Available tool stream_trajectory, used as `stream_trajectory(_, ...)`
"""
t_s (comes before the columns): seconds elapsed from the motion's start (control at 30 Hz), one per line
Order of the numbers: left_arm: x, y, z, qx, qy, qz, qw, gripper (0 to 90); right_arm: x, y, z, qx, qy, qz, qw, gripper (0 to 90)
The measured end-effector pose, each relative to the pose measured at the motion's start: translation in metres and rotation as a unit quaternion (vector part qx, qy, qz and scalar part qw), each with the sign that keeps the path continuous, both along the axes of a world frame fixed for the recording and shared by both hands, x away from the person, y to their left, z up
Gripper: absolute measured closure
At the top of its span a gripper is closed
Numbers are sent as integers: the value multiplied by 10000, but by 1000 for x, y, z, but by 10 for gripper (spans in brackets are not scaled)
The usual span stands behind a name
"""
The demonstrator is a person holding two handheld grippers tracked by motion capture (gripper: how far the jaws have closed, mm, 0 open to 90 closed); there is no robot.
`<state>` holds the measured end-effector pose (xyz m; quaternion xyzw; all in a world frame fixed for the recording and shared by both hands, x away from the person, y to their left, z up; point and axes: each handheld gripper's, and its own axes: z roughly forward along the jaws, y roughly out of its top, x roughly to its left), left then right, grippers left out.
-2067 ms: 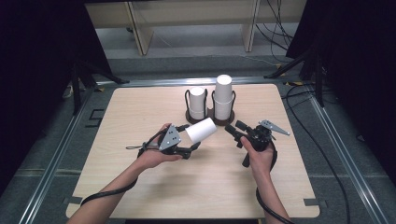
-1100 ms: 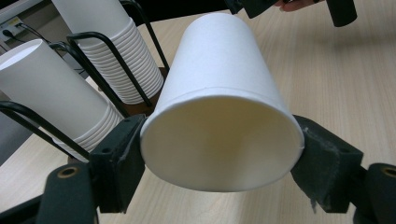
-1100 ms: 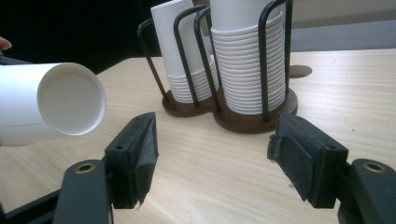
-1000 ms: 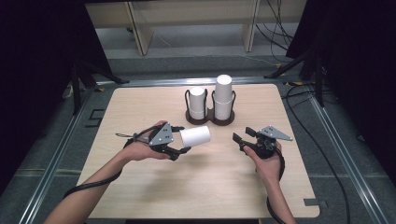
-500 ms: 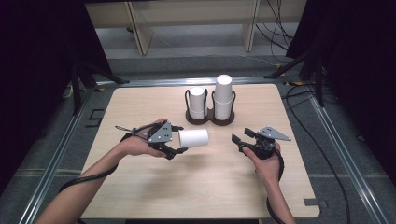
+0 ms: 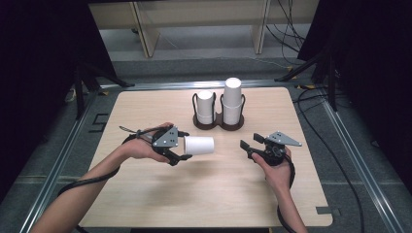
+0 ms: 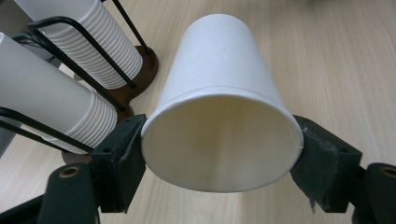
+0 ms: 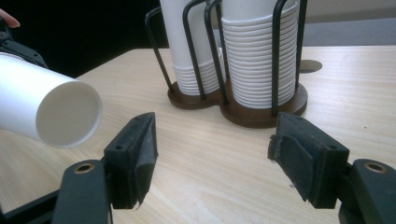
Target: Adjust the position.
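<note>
Left gripper view: paper cup [image 7: 219, 121] clamped sideways (rim-first) in left gripper [image 7: 219, 163].

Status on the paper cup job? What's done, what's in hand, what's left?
Done: one paper cup is out of the wire cup holder and away from its two stacks.
In hand: the left gripper is shut on the cup at its rim, cup held on its side above the table. The right gripper is open and holds nothing.
Left: probably putting the cup down or passing it over; I can't tell which.
</note>
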<state>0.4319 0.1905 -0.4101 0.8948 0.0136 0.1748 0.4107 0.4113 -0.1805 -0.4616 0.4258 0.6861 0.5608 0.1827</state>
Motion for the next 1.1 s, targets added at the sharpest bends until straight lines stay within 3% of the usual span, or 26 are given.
stream_trajectory(0.13, 2, 2, 0, 63, 33, -25, 10000, 245, 1, 1, 0, 76, -21, 49, 10000, 312)
stream_trajectory(0.2, 3, 3, 1, 138, 31, -39, 9999, 246, -2, 3, 1, 177, 145, 66, 9997, 312)
stream_trajectory(0.27, 3, 3, 2, 177, 64, -90, 9998, 246, 1, 2, 1, 23, -53, 108, 9999, 313)
stream_trajectory(0.33, 3, 3, 4, 232, 77, -127, 9996, 246, -1, 4, 1, 37, 35, 92, 9999, 314)
stream_trajectory(0.43, 3, 3, 5, 281, 71, -164, 9994, 247, 0, 5, 3, 1, -39, 177, 9998, 317)
stream_trajectory(0.47, 3, 3, 6, 287, 65, -169, 9994, 247, -1, 5, 4, -121, -19, 200, 9997, 317)
stream_trajectory(0.5, 3, 4, 7, 344, 52, -178, 9992, 248, -1, 7, 3, 15, 6, 231, 9997, 317)
stream_trajectory(0.53, 4, 4, 9, 479, 27, -195, 9987, 248, 0, 7, 2, -7, -62, 266, 9996, 317)
stream_trajectory(0.57, 4, 4, 9, 465, 13, -204, 9987, 249, 1, 7, 2, -70, -151, 262, 9995, 317)
stream_trajectory(0.63, 4, 4, 9, 508, 21, -208, 9985, 249, -1, 10, 3, 19, 2, 254, 9997, 317)
stream_trajectory(0.67, 4, 5, 11, 581, 8, -191, 9981, 250, 1, 9, 3, -119, -174, 300, 9993, 317)
stream_trajectory(0.77, 3, 4, 13, 578, 52, -169, 9982, 250, 1, 10, 3, -128, -160, 305, 9993, 317)
stream_trajectory(0.9, 4, 3, 19, 881, 56, -256, 9958, 251, 1, 11, 3, -182, -136, 375, 9990, 317)
stream_trajectory(1.1, 5, 3, 22, 1044, 75, -272, 9941, 252, 1, 11, 4, -259, -151, 386, 9988, 317)
